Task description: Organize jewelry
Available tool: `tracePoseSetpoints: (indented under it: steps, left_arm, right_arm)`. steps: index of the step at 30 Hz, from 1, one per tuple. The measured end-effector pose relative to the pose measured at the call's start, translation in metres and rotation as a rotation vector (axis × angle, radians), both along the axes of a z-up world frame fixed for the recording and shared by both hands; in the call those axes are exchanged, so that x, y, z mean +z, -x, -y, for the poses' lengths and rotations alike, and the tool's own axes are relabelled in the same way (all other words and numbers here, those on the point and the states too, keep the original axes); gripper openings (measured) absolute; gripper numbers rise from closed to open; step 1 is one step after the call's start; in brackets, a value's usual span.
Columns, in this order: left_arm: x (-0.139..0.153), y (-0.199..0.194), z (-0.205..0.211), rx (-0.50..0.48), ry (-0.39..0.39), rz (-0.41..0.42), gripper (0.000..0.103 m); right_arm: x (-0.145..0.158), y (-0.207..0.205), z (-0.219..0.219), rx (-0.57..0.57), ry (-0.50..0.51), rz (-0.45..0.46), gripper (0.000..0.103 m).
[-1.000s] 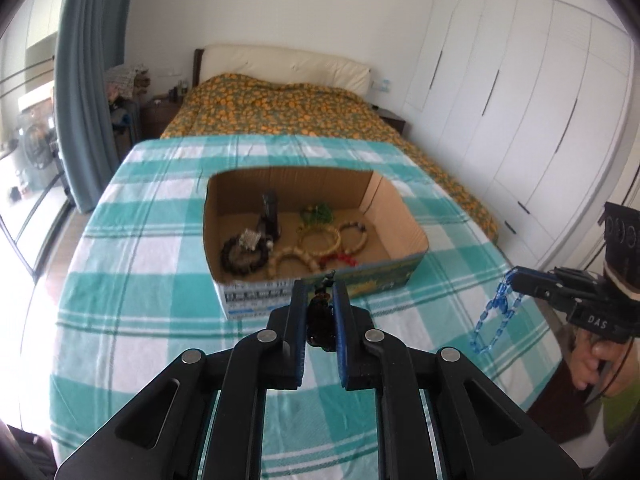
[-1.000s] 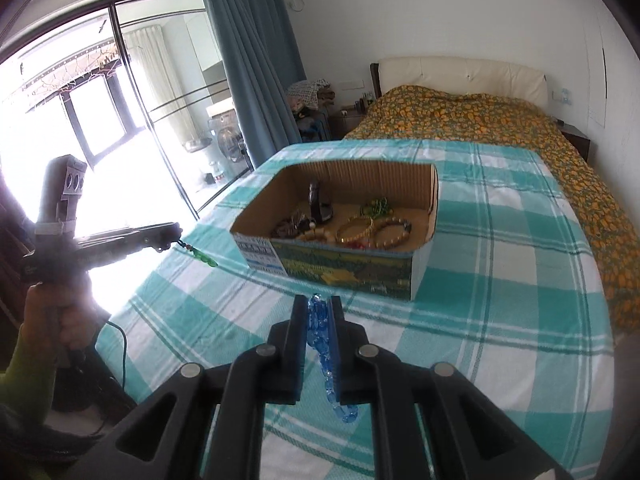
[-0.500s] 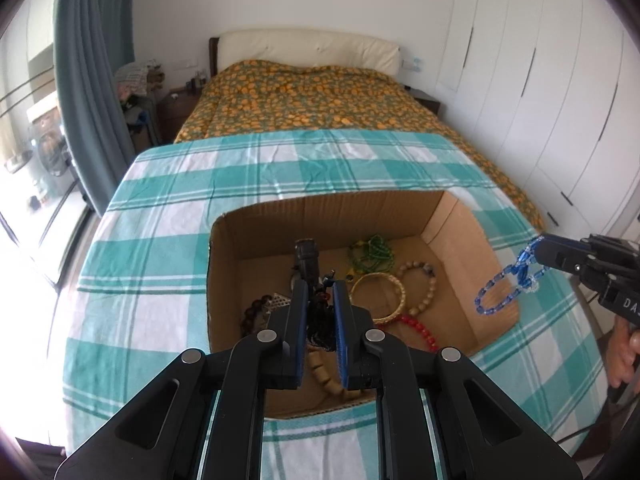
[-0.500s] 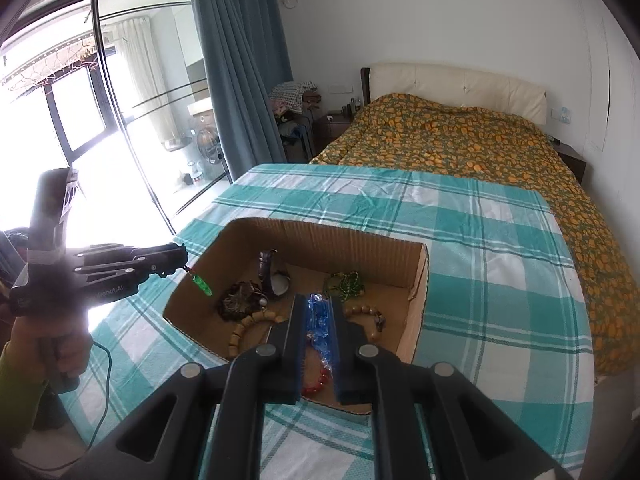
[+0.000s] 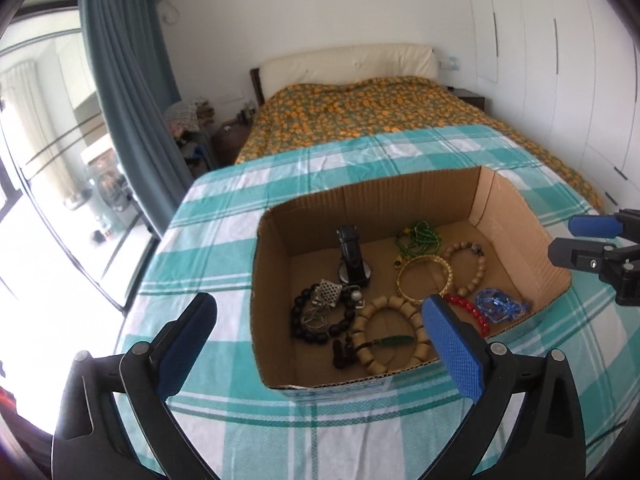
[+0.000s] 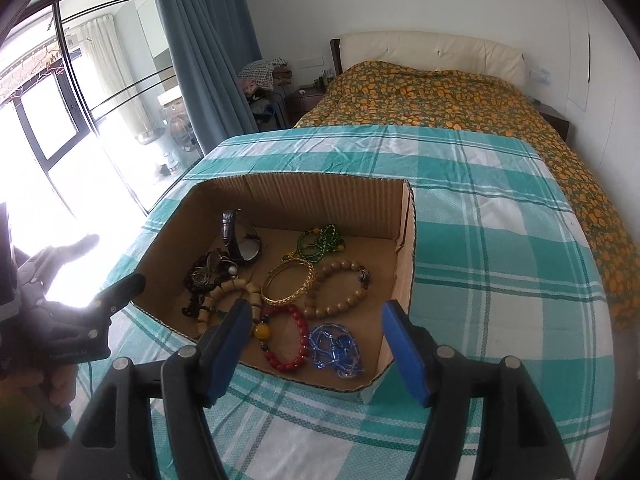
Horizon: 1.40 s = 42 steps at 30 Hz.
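Both tools hang spread wide and empty-handed over the box: the left gripper at the near-left edge, the right gripper at the near-right corner. By my reading, this is the release step of a drop-off, and the next move calls for lifting clear and hunting for any piece left outside; none shows on the teal-and-white checked tablecloth.

Inside the open brown cardboard box, nearest the right gripper, lies the blue glass-bead strand, just beside the red bead bracelet with a yellow bead. At the near wall, a small green feather-shaped pendant rests within the chunky pale wooden bead bracelet. Beyond: gold filigree bangle, tan round-bead bracelet, black bead bracelet tangled with silver chain. Farthest in, a black wristwatch and green bead necklace.
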<state>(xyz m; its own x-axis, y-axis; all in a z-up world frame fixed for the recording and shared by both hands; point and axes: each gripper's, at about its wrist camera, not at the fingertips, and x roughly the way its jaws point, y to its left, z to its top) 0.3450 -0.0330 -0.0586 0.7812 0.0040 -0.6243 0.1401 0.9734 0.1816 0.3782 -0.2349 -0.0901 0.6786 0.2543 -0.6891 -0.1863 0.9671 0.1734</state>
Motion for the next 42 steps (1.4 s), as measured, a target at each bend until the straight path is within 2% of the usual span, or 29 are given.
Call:
tracePoseSetpoints:
  steps: [1, 3, 5, 8, 10, 15, 19, 27, 42]
  left_arm:
    - [0.006, 0.004, 0.001, 0.015, -0.003, 0.006, 0.102]
    - [0.016, 0.014, 0.003, 0.046, -0.007, 0.015, 0.102]
    - [0.023, 0.021, 0.002, 0.054, 0.028, 0.014, 0.102]
    - [0.024, 0.024, -0.005, 0.063, 0.116, -0.077, 0.102]
    - [0.025, 0.025, -0.007, 0.06, 0.158, -0.105, 0.102]
    - [0.03, 0.029, -0.008, 0.103, 0.115, -0.112, 0.102]
    - [0.041, 0.035, -0.012, 0.112, 0.139, -0.112, 0.103]
    - [0.059, 0.043, -0.024, 0.141, 0.138, -0.085, 0.103]
    - [0.066, 0.047, -0.029, 0.172, 0.106, -0.092, 0.103]
  right_arm:
    - [0.004, 0.003, -0.002, -0.004, 0.0, 0.014, 0.078]
    - [0.012, 0.011, -0.007, -0.016, 0.004, 0.037, 0.081]
    - [0.018, 0.016, -0.013, -0.045, 0.035, 0.047, 0.086]
    - [0.025, 0.025, -0.019, -0.088, 0.099, 0.063, 0.087]
    - [0.03, 0.031, -0.022, -0.093, 0.114, 0.069, 0.087]
    - [0.042, 0.042, -0.035, -0.07, 0.148, 0.077, 0.087]
    - [0.051, 0.045, -0.045, -0.049, 0.131, 0.067, 0.087]
    - [0.066, 0.052, -0.051, -0.048, 0.126, 0.057, 0.087]
    - [0.082, 0.065, -0.057, -0.043, 0.132, 0.056, 0.087]
